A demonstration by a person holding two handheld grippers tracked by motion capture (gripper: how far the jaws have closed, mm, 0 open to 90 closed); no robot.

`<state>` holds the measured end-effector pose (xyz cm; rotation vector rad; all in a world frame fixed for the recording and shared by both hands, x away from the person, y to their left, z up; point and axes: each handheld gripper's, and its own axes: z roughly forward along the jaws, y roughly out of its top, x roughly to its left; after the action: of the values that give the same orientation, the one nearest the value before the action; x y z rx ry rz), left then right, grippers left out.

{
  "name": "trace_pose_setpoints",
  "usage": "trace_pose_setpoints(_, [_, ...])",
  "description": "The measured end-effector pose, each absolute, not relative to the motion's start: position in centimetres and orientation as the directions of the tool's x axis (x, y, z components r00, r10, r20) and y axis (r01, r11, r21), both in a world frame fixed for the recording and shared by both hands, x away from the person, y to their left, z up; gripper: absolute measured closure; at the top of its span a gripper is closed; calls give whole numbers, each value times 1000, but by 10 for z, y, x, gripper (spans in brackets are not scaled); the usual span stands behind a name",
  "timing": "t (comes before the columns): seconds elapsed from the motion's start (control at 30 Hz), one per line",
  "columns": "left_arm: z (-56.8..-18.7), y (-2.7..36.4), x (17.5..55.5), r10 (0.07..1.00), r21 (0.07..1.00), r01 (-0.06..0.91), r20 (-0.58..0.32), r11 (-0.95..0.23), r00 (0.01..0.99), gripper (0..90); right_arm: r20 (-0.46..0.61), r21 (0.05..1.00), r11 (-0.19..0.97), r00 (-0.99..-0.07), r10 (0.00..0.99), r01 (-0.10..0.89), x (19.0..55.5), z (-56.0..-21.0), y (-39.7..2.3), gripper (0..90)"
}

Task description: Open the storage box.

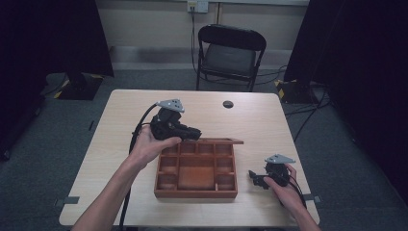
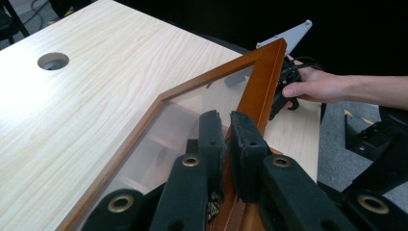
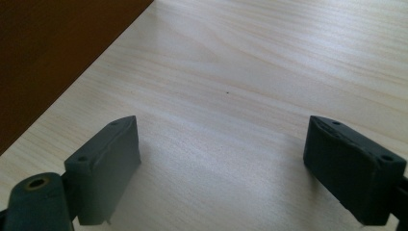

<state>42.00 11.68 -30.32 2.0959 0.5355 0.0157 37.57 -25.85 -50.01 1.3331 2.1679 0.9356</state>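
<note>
The lid (image 2: 262,82), a wooden frame with a clear pane, is lifted at an angle over the far edge of the wooden box (image 1: 196,169) that sits with its open compartments on the table (image 1: 120,125). The left tongs (image 2: 227,126) are pinched on the lid's frame, one pad on each face. The right tongs (image 3: 221,163) rest spread and holding nothing on the table just right of the box, in the person's right hand (image 1: 284,190).
</note>
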Motion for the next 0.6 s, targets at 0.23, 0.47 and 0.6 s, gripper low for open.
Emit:
trace_pose_setpoints(0.23, [-303,119,424,377,812,375,-210,-446,902,841,-10,731,312,-447,894,607,376,-500,-258,122])
trace_pose_setpoints(0.47, [-303,119,425,379,816,375,-209,-441,901,841,-10,731,311,-447,894,607,376,-500,-258,122])
trace_pose_setpoints(0.6, [-303,119,426,375,818,373,-211,-438,903,841,-9,732,310,-446,895,607,376,-500,-258,122])
